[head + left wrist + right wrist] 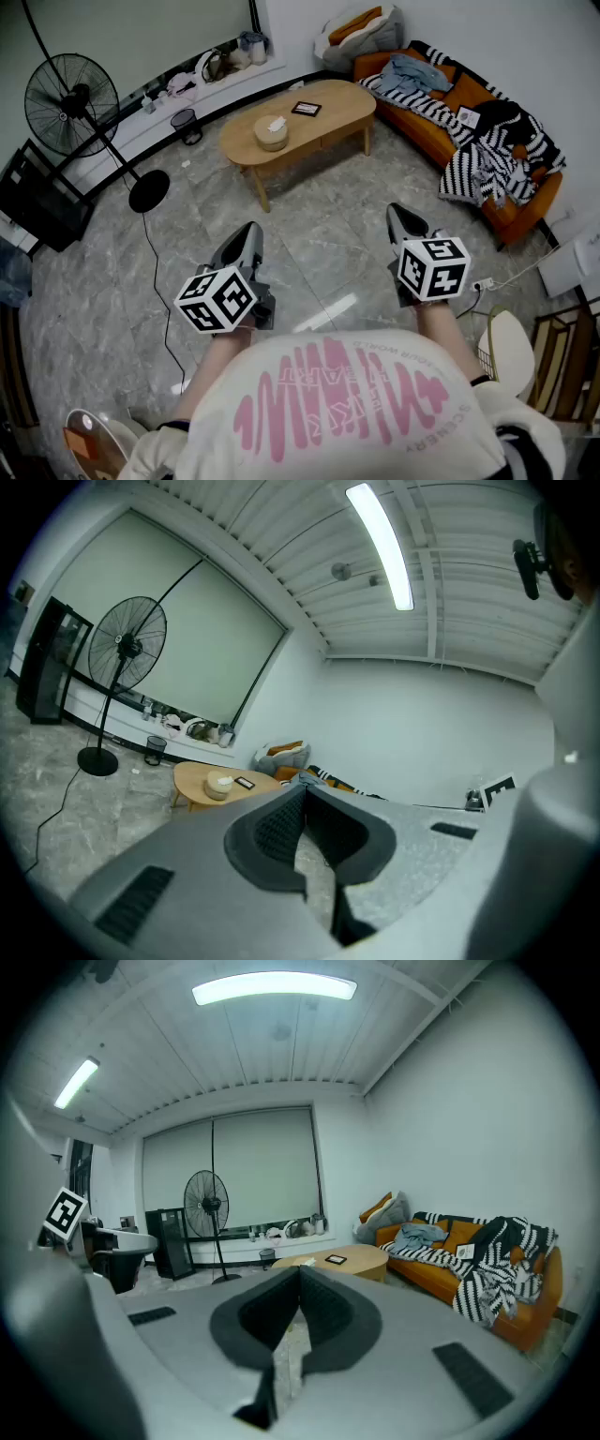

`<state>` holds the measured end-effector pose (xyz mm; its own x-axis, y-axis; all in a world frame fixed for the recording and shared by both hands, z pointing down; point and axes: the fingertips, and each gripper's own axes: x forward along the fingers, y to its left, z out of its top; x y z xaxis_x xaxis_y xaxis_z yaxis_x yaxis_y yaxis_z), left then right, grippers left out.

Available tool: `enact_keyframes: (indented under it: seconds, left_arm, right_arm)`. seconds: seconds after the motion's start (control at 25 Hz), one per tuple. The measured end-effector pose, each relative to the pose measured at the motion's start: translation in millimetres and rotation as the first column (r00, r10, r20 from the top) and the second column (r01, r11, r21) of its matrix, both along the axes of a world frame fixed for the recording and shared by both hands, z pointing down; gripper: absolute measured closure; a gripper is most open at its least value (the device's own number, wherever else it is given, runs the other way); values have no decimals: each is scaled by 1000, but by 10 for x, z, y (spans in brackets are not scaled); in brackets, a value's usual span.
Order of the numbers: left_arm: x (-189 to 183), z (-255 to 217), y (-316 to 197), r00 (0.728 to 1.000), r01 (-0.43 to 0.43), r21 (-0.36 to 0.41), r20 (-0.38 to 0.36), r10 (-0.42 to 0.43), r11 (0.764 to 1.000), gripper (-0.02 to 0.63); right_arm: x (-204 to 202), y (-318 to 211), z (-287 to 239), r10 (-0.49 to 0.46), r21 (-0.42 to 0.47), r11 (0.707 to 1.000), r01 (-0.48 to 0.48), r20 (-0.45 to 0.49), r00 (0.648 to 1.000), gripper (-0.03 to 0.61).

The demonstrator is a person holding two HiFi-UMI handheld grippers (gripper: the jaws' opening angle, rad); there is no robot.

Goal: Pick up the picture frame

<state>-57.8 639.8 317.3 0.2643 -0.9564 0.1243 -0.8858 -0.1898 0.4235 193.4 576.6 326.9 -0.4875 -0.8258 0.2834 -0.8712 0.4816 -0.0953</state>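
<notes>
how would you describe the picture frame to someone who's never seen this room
In front of the orange sofa stands an oval wooden coffee table. The picture frame lies flat on its top, in the half nearer the sofa. It is the small, flat, dark-edged rectangle, unlike the taller round beige tissue box further along the table.
</notes>
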Motion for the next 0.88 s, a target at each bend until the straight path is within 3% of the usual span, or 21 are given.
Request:
enact_keyframes:
  seconds: [0.32, 0.56, 0.88]
  left_arm:
    - [58, 149, -106, 1000, 1, -20, -15, -1, 1000, 609]
    - [-69, 459, -224, 999, 25, -82, -25, -27, 996, 609]
    - [-335, 740, -955, 999, 6, -143, -50, -13, 990, 609]
  right_arm:
    - [65, -149, 140, -3, -10, 1000, 3, -17, 1000, 572]
    - [-22, -340, 516, -22, -94, 995, 19, -33, 999, 572]
    - [-171, -968, 777, 7, -160, 987, -10, -20, 1000, 572]
